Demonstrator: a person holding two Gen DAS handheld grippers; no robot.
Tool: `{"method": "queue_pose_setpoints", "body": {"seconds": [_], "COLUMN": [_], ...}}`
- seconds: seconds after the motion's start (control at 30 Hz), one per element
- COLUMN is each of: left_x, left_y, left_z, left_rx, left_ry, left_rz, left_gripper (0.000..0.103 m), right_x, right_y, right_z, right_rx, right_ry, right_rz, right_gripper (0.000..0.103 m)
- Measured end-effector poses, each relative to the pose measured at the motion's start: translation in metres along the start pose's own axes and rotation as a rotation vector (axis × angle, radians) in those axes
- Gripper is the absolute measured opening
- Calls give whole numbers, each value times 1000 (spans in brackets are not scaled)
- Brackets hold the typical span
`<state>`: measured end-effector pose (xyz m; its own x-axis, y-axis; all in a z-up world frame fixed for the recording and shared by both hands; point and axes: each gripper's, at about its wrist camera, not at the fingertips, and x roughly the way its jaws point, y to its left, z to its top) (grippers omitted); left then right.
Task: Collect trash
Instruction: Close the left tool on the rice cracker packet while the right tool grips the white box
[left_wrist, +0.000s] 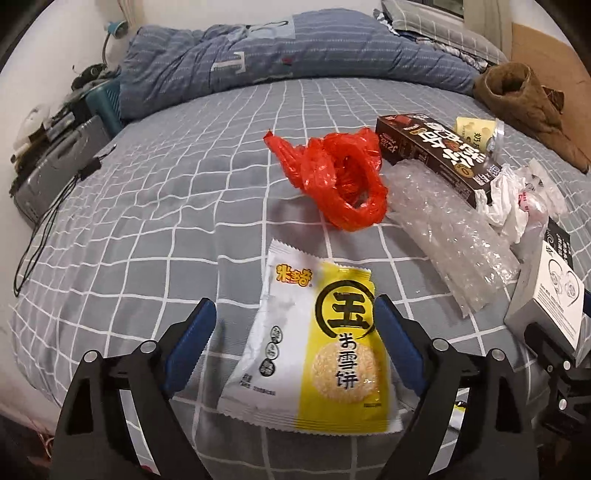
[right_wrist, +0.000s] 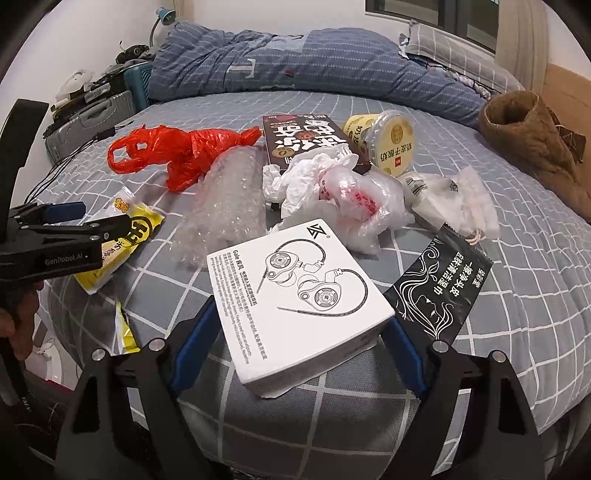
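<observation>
L gripper (left_wrist: 295, 314) sits low over the near edge of the bed (left_wrist: 166, 192), fingers (left_wrist: 192, 339) wide apart w/ the yellow-and-white snack packet (left_wrist: 314, 354) lying flat between them; the pads don't look to press on it, gaps show on both sides. R gripper (right_wrist: 301, 325) is also at the near edge, further toward the right side, fingers (right_wrist: 192, 339) spread w/ the white earphone box (right_wrist: 295, 302) between them; the box lies tilted on the bedcover, its near corner hanging past the edge, and the pads stand just beside its sides w/o clearly clamping. Rest of the trash is grouped mid-bed: red plastic bag (left_wrist: 340, 173) behind the snack packet, bubble wrap (left_wrist: 450, 229) just to its right, dark printed carton (left_wrist: 439, 151) behind that, yellow yogurt cup (right_wrist: 384, 140) on its side touching the carton's far-right end. Crumpled white tissue and clear plastic (right_wrist: 332, 192) lie in front of the carton, a clear bag (right_wrist: 450, 192) to the right of them, a black sachet (right_wrist: 439, 288) just beside the earphone box near the front edge. A 2nd yellow wrapper scrap (right_wrist: 125, 328) hangs at the near edge. Folded blue quilt (left_wrist: 277, 55) lines the far edge; brown garment (right_wrist: 535, 147) at the far-right corner. A grey suitcase (left_wrist: 55, 162) stands off the left side.
</observation>
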<state>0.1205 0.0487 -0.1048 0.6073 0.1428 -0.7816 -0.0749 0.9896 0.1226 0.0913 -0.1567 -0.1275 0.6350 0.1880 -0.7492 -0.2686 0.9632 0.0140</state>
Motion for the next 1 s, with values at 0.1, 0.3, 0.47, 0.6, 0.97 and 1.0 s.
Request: {"method": "queue_pose_setpoints", "body": {"seconds": [0.1, 0.3, 0.47, 0.6, 0.97, 1.0], "left_x": [0, 2, 12, 21, 32, 31], "left_y": [7, -2, -14, -15, -14, -15], "left_z": [4, 7, 2, -2, -12, -12], "left_rx": [-21, -4, 32, 38, 19, 22], "left_ry": [4, 19, 48, 69, 74, 72], "left_rz": [-13, -39, -16, -8, -33, -32], "left_gripper": [87, 88, 88, 88, 70, 69], "right_x": [0, 0, -1, -1, -1, -1], "right_y": [0, 0, -1, -1, -1, -1], "right_z": [0, 0, 0, -1, 0, 0], "right_rx": [2, 7, 3, 3, 3, 2], "right_ry": [-1, 0, 0, 0, 1, 0], "right_rz": [0, 0, -1, 0, 0, 0], "right_gripper": [80, 80, 80, 80, 80, 80]}}
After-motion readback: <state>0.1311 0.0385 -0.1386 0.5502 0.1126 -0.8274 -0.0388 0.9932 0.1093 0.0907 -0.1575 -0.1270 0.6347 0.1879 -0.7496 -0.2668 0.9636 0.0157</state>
